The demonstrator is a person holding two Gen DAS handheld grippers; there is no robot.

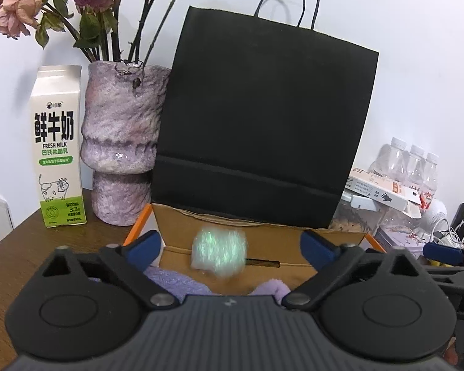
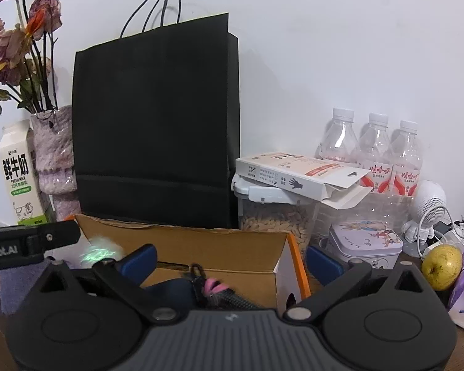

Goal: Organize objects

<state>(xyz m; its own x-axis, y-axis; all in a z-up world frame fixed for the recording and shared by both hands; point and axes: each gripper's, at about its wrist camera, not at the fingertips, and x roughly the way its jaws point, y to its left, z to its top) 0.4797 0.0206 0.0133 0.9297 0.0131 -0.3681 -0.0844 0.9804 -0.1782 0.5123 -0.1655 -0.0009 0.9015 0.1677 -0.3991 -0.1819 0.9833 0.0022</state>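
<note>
An open cardboard box [image 1: 294,247] with orange edges stands in front of a black paper bag [image 1: 263,117]. My left gripper [image 1: 232,241] hangs open over it. A fluffy pale-green ball [image 1: 219,253] shows blurred between the blue pads, touching neither. Purple cloth [image 1: 176,281] lies in the box below. My right gripper [image 2: 232,258] is open over the same box [image 2: 182,238], nothing between its pads. A black brush with a pink part [image 2: 225,296] lies inside beneath it. The green ball [image 2: 100,252] appears at the left beside the left gripper's arm [image 2: 31,244].
A milk carton [image 1: 58,148] and a purple vase [image 1: 120,142] of dried roses stand left of the bag. On the right are a grain container [image 2: 272,225], a white carton [image 2: 303,173], three water bottles [image 2: 374,154], a tin [image 2: 365,244], a yellow fruit [image 2: 442,266] and cables.
</note>
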